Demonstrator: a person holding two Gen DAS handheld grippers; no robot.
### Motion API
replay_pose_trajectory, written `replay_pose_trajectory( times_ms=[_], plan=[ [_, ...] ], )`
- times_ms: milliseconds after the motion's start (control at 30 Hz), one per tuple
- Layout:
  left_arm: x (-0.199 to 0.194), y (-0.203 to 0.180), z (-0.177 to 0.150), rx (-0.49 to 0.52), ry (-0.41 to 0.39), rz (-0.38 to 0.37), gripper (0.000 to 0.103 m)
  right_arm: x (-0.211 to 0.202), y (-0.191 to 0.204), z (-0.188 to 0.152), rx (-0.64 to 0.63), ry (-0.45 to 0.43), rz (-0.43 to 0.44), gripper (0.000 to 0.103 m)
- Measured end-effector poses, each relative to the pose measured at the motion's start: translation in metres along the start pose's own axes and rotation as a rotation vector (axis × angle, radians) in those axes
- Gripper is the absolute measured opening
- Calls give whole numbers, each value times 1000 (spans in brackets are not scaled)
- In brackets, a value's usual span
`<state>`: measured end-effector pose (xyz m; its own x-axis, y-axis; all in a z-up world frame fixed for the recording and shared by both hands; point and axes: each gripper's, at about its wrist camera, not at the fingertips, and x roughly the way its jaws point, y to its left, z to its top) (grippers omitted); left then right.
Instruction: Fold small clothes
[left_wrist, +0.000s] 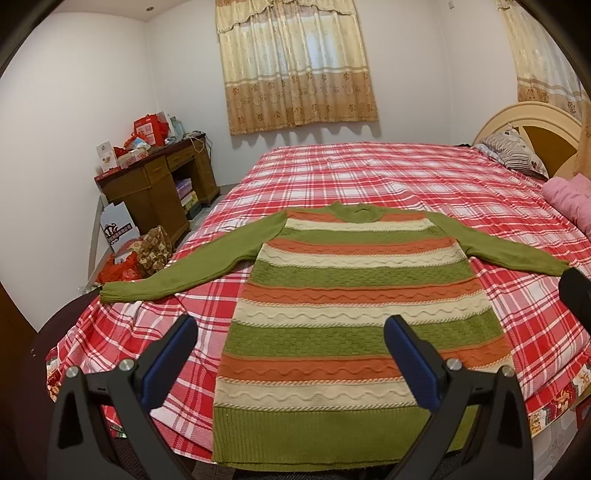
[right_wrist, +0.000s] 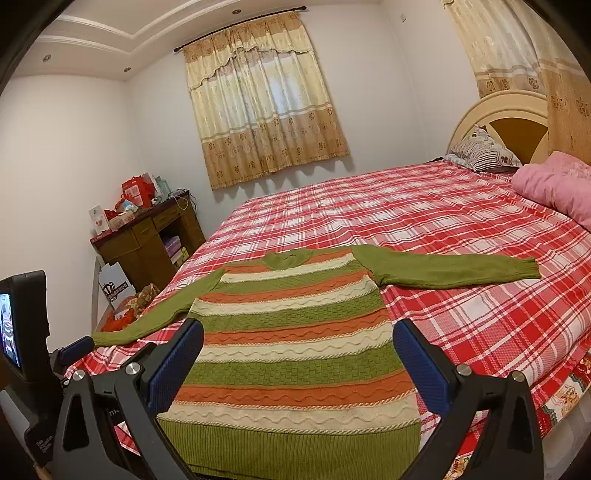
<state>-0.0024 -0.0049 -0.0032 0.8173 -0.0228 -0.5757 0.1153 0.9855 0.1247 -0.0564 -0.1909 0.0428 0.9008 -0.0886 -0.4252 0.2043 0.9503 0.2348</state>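
The striped sweater (left_wrist: 354, 291) lies flat and face-up on the near end of the bed (left_wrist: 424, 177), its hem toward the foot and collar toward the far wall. Both green sleeves are stretched straight out sideways, the left one (left_wrist: 177, 273) reaching the mattress edge, the right one (right_wrist: 454, 271) resting on the plaid sheet. Laid out like this, every edge is easy to reach, which I take as the setup before any fold.

The left gripper (left_wrist: 291, 354) hangs over the hem with its jaws wide apart, holding nothing. The right gripper (right_wrist: 299, 358) hangs beside it, jaws equally spread and empty.

Beyond sit a pink quilt (right_wrist: 554, 184), a striped pillow (right_wrist: 480, 147) and a cluttered wooden desk (left_wrist: 162, 184).
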Motion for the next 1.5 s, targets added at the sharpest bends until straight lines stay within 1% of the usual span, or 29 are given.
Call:
replay_pose_trajectory(
  times_ms=[1233, 1500],
  plan=[
    [3, -1, -5, -12, 24, -9, 103, 7, 3, -4, -4, 26, -1, 102],
    [3, -1, -5, -15, 25, -10, 103, 11, 5, -6, -12, 45, -11, 102]
  ],
)
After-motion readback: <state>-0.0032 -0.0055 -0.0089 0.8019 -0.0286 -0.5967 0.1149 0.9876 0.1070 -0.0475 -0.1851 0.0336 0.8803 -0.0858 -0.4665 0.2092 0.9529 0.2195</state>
